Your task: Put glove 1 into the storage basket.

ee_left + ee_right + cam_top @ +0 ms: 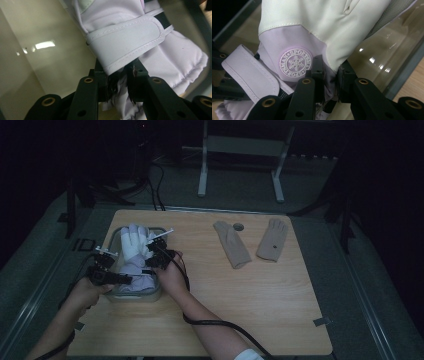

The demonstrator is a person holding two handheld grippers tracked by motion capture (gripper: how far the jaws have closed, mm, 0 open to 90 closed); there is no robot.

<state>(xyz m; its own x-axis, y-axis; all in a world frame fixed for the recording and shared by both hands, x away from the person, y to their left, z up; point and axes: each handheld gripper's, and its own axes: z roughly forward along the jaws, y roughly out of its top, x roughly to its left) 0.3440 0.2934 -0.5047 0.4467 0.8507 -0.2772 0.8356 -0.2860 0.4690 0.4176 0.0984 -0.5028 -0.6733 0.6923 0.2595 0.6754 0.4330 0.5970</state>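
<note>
Over the clear bin (156, 292) at the counter's (260, 290) left, both grippers' fingers pinch the white ski glove (133, 245), half inside it; next, lower it fully and release.

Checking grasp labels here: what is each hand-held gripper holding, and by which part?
Both hold the white-and-lilac padded ski glove over the clear plastic container. Left hand-held gripper pinches its cuff fabric below the wrist strap; right hand-held gripper pinches the lilac fabric beside the round snowflake badge.

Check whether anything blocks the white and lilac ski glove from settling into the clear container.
Nothing visible does. Both hand-held grippers, left and right, pinch the ski glove near its cuff, already over the clear container. The bin wall beside it looks bare.
</note>
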